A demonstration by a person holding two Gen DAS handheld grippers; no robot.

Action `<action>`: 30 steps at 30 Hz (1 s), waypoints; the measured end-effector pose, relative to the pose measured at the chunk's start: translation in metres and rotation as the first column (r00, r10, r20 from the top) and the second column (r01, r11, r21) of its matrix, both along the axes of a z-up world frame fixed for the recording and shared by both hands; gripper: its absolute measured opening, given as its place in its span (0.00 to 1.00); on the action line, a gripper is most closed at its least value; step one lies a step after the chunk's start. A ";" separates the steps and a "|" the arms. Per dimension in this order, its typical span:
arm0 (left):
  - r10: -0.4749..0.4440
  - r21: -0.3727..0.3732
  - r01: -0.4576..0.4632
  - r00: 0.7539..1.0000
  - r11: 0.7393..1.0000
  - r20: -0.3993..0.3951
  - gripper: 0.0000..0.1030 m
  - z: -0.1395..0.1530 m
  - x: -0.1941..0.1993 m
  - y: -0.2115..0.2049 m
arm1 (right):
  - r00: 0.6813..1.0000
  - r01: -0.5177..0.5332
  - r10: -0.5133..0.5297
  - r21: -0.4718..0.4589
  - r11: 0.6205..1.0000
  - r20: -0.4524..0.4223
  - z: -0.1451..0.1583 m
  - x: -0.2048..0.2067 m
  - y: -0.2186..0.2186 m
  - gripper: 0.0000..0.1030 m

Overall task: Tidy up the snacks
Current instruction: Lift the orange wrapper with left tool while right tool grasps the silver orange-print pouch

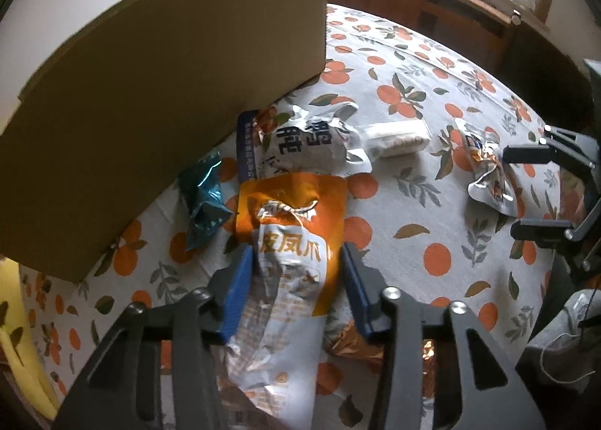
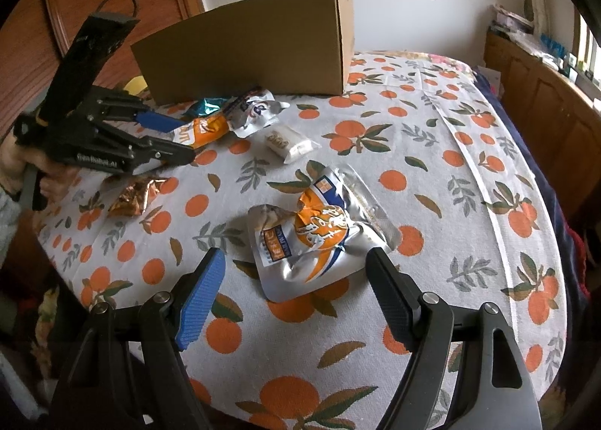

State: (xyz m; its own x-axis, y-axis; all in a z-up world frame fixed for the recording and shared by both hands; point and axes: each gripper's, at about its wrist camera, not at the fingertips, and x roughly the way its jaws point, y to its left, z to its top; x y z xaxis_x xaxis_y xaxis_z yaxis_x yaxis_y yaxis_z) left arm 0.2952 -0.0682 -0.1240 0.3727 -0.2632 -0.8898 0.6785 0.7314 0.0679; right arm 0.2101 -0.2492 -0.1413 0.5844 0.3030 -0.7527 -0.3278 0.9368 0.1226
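My left gripper [image 1: 296, 261] has its blue pads around the orange snack bag [image 1: 296, 227], pressing its sides; it also shows in the right wrist view [image 2: 176, 137] with the orange bag [image 2: 204, 129] between its fingers. Beyond it lie a white bag with black characters [image 1: 311, 144], a teal packet [image 1: 203, 201] and a white packet [image 1: 398, 137]. A cardboard box [image 1: 169, 92] stands behind them. My right gripper [image 2: 296, 268] is open just short of a silver and orange pouch [image 2: 315, 238] on the tablecloth.
A copper foil packet [image 2: 137, 195] lies near the table's left edge, below the left gripper. The table carries an orange-print cloth [image 2: 432, 174]. Wooden cabinets [image 2: 544, 99] stand along the right wall. A yellow object [image 1: 22, 336] sits off the table's left side.
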 end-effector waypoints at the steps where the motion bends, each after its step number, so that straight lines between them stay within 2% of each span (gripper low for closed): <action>1: 0.003 0.001 -0.003 1.000 1.000 0.005 0.40 0.000 -0.001 0.000 | 1.000 -0.004 0.004 0.010 1.000 -0.005 0.000 0.001 0.000 0.77; 3: 0.011 -0.003 -0.011 1.000 1.000 0.009 0.39 0.001 -0.003 0.003 | 1.000 -0.008 0.008 0.021 1.000 -0.009 0.001 0.004 0.000 0.71; 4: 0.015 -0.008 -0.015 1.000 1.000 0.014 0.38 0.001 -0.003 0.005 | 1.000 -0.010 0.010 0.020 1.000 -0.011 0.001 0.006 0.000 0.63; 7: 0.035 -0.035 -0.035 0.999 0.999 0.009 0.37 0.004 -0.005 0.012 | 1.000 -0.011 0.011 0.011 1.000 -0.017 0.002 0.012 0.001 0.57; 14: 0.078 -0.113 -0.076 0.997 0.991 0.019 0.37 0.013 -0.011 0.026 | 0.999 0.003 -0.003 0.015 1.000 -0.044 0.003 0.030 0.001 0.59; 20: 0.120 -0.196 -0.113 0.993 0.974 0.024 0.37 0.021 -0.009 0.036 | 0.998 -0.005 0.006 0.013 1.000 -0.059 0.004 0.043 0.013 0.68; 22: 0.125 -0.211 -0.117 0.992 0.971 0.025 0.37 0.023 -0.009 0.037 | 0.998 -0.001 0.002 0.013 1.000 -0.065 0.004 0.049 0.017 0.72; 30: 0.119 -0.233 -0.104 0.992 0.967 0.050 0.38 0.027 -0.017 0.033 | 0.993 0.103 -0.098 0.063 0.993 -0.071 0.012 0.049 0.001 0.72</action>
